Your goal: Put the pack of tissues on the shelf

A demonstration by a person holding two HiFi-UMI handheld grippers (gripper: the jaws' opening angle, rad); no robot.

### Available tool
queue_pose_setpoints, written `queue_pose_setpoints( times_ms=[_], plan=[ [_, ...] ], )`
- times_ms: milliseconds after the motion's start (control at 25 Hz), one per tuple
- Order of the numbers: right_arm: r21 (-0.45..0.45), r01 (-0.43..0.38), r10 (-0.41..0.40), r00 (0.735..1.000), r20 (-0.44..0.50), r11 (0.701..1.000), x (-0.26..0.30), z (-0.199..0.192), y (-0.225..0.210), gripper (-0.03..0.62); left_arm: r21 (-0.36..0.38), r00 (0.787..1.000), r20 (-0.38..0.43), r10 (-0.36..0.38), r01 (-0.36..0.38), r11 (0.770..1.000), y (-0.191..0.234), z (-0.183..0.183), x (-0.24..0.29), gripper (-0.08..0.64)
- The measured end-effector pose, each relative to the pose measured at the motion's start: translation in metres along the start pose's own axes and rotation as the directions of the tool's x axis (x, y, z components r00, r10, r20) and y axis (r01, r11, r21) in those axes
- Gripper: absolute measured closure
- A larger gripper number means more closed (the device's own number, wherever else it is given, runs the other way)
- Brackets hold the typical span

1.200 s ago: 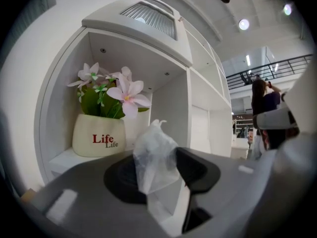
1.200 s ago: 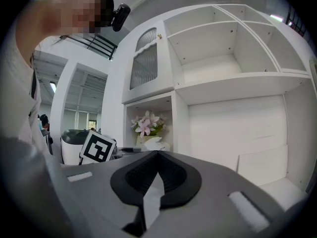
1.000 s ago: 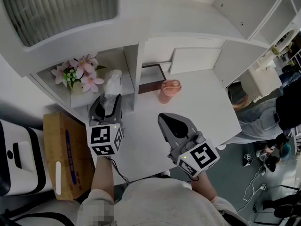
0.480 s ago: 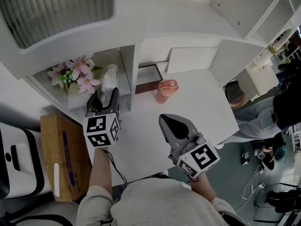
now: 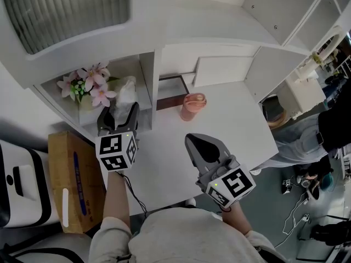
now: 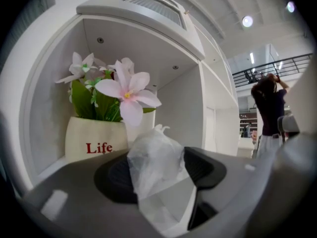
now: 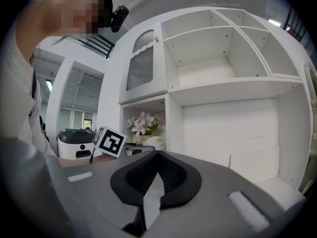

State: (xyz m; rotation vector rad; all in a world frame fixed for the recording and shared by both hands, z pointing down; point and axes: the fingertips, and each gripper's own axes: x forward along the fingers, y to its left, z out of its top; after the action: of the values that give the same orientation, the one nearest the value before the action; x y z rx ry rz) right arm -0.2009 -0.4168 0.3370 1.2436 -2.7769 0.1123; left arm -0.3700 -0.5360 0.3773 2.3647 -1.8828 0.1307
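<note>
While the left gripper (image 5: 118,115) stands at the mouth of the lower shelf (image 5: 147,86) compartment, its jaws have just been opening and now stand released. The pack of tissues (image 6: 156,165) sits between them, and the pads no longer appear to press on it. The right gripper (image 5: 204,147) hangs over the table (image 5: 241,125), well apart from the shelf, clenched on nothing, pad tips together.

Location of the item: the pack is inside the compartment, just right of the white pot (image 6: 94,143) marked "Life" and its pink flowers (image 6: 126,93), and near the compartment's right wall. Whether its base rests fully on the shelf board cannot be confirmed; the jaws cover the lower part.

Handling assessment, by judgement:
- Weight: light. The wrapper bunches to a loose peak at the top, with no sag to suggest load.
- Stiffness: soft and compressible. A firm squeeze would dent it, not break it.
- Surface: thin translucent film, probably slick. It could cling to a pad or slide as the jaws draw back.
- Fragility: low. The film may crumple or tear at the peak.

Recommended hold, should a regrip be needed: across the fuller middle body, pads flat on the two broad sides. The gathered top is only film and would likely slip out.

Risk noted: a snagged wrapper may drag the pack forward off the board or nudge the pot.
</note>
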Motion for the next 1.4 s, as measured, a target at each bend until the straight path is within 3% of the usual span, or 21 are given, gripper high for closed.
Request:
queue_pose_setpoints(
  times_ms=[200, 400, 600, 1000, 1400],
  plan=[
    [-0.001, -0.011, 0.011, 1.0, 0.008, 1.0, -0.007, 0.001, 0.001, 0.592, 0.013, 1.0, 0.014, 0.025, -0.025, 1.0, 0.002, 0.0, -0.007, 0.224],
    [0.003, -0.019, 0.019, 1.0, 0.018, 1.0, -0.015, 0.002, 0.0, 0.592, 0.011, 0.998, 0.018, 0.062, -0.062, 0.998, 0.004, -0.002, -0.022, 0.224],
    [0.004, -0.051, 0.051, 0.998, 0.029, 0.999, -0.02, 0.004, 0.003, 0.592, 0.028, 0.993, 0.008, 0.116, -0.116, 0.993, 0.002, -0.008, -0.044, 0.297],
    [-0.003, -0.162, 0.162, 0.986, 0.046, 0.987, -0.027, 0.006, 0.021, 0.592, 0.033, 0.973, 0.015, 0.232, -0.232, 0.972, -0.001, -0.002, -0.097, 0.557],
    [-0.017, -0.263, 0.263, 0.963, 0.055, 0.965, -0.032, 0.009, 0.037, 0.592, -0.008, 0.98, 0.065, 0.188, -0.188, 0.982, -0.035, 0.022, -0.154, 0.56]
  ],
)
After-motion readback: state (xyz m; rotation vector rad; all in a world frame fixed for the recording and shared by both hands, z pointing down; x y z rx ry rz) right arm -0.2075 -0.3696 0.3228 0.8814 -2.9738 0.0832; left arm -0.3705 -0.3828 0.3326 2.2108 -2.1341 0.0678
